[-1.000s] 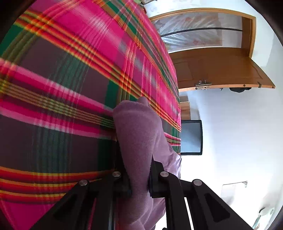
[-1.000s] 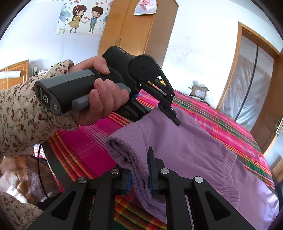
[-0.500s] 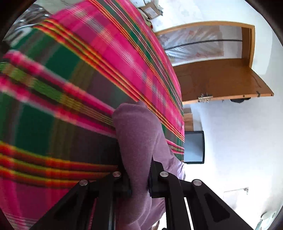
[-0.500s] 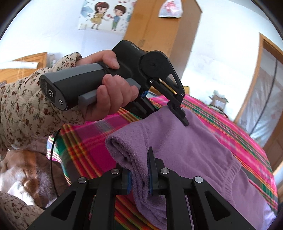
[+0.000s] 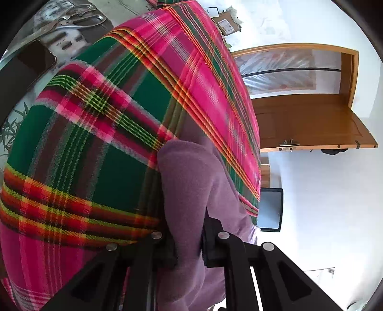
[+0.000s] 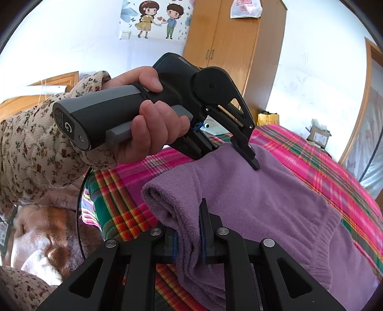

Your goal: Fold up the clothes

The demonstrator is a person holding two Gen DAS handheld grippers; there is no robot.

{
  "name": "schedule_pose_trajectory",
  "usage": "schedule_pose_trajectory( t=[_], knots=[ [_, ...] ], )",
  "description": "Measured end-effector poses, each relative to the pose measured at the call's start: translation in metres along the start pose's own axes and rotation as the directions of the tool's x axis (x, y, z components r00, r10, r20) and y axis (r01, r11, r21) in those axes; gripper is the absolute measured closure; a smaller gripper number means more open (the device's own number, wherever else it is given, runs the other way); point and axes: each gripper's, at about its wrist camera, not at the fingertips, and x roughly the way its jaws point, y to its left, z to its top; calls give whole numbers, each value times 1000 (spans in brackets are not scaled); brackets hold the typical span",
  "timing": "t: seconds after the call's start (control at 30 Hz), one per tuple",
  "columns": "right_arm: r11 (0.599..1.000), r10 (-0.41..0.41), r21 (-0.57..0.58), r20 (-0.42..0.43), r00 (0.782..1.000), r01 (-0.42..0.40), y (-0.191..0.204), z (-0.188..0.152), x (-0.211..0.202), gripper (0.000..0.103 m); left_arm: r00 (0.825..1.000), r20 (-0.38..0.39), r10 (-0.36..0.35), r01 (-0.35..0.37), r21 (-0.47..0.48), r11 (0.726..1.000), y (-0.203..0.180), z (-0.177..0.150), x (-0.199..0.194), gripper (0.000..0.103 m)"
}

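Over plaid bed (image 6: 318, 167), gripping purple fleece garment (image 6: 263, 203).
Clamping both claws on its folded edge: left claw (image 5: 189, 241), right claw (image 6: 189, 239).

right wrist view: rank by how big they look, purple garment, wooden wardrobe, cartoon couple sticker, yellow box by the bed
1. purple garment, though nearness to the camera inflates it
2. wooden wardrobe
3. cartoon couple sticker
4. yellow box
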Motion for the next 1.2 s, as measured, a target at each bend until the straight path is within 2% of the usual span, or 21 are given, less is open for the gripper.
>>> schedule_pose_trajectory(
  t=[0.07, 0.23, 0.4, 0.47, 0.57, 0.63, 0.7, 0.73, 0.83, 0.9, 0.93, 1.03, 1.13, 1.2],
  knots=[
    [1000, 6, 0, -10, 1000, -6, -1, -1, 2, 89, 1000, 2, 10, -10, -7, 1000, 1, 1, -2, 86],
    [1000, 21, 1, -35, 999, -21, -4, -3, 7, 79, 1000, 6, 2, -2, -41, 999, 15, 0, -15, 81],
    [999, 34, 31, -7, 999, -34, -17, -6, -10, 75, 994, 86, 62, -57, -63, 996, 13, -11, -34, 74],
    [998, 45, 51, 3, 999, -45, -23, -8, -17, 75, 985, 152, 81, -71, -73, 995, 11, -20, -47, 74],
    [985, 113, 129, 43, 993, -118, -39, -10, -37, 75, 969, 215, 125, -116, -54, 992, 4, -34, -62, 74],
    [956, 170, 227, 90, 981, -186, -59, -13, -51, 75, 964, 234, 128, -120, -49, 992, 1, -41, -67, 74],
    [923, 195, 314, 121, 973, -224, -79, -15, -59, 74, 967, 227, 113, -106, -42, 993, -2, -50, -71, 74],
    [910, 178, 355, 131, 975, -214, -88, -19, -62, 73, 967, 232, 104, -98, -37, 995, -2, -55, -73, 74],
    [881, 52, 464, 91, 994, -89, -122, -33, -62, 71, 964, 243, 110, -111, -12, 994, -5, -69, -75, 74],
    [833, 37, 550, 65, 997, -67, -142, -45, -57, 66, 966, 225, 127, -134, 14, 991, -10, -77, -69, 74],
    [788, 63, 609, 58, 996, -86, -155, -52, -53, 59, 966, 220, 137, -146, 27, 989, -11, -82, -66, 74],
    [700, 100, 705, 64, 993, -116, -172, -64, -44, 56, 965, 204, 165, -182, 66, 981, -16, -97, -57, 74],
    [698, 85, 713, 11, 996, -67, -175, -67, -35, 55, 952, 232, 199, -232, 124, 965, -26, -110, -53, 74],
    [681, 119, 726, 23, 993, -98, -178, -69, -29, 48, 945, 239, 222, -266, 170, 949, -34, -115, -49, 74]
  ],
)
